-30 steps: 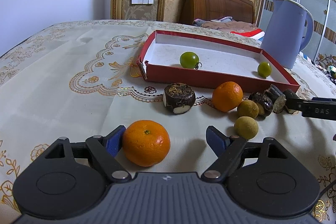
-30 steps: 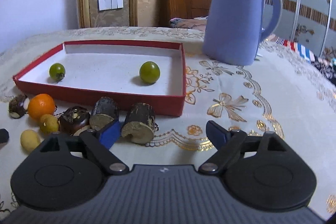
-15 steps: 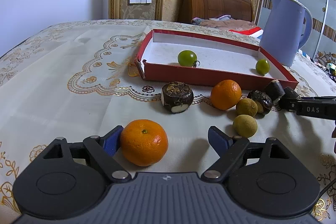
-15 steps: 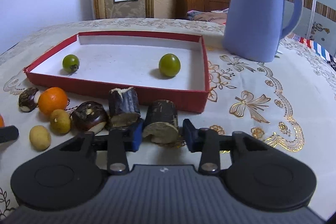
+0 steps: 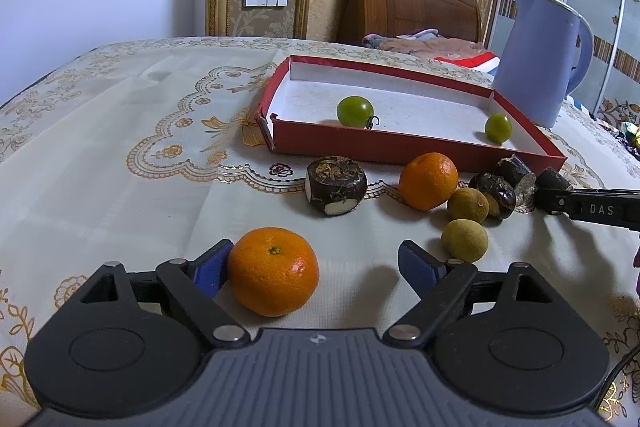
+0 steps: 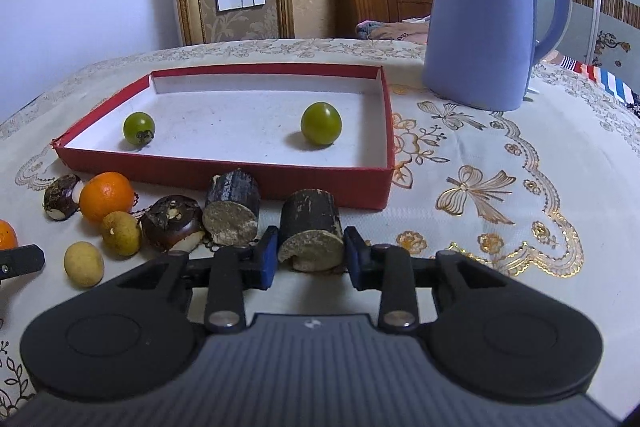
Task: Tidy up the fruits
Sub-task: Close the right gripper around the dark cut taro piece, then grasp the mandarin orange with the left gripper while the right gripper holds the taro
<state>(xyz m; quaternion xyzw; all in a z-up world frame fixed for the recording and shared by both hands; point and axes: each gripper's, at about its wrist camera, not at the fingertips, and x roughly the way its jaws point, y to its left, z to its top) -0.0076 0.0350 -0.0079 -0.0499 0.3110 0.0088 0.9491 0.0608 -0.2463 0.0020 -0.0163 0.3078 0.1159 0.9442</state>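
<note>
Sugarcane piece (image 6: 311,227) sits clamped in my right claw (image 6: 311,257); my left claw (image 5: 314,269) is opening around 1 orange (image 5: 273,271).

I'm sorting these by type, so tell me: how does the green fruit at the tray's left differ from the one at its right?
In the right wrist view, the left green fruit shows a dark dried stem facing the camera; the right green fruit shows smooth skin only. The left one lies near the red tray's left wall, the right one nearer its right wall. The left one looks brighter green, the right one more olive. Both are round, glossy, and lie loose on the tray's white floor.
</note>
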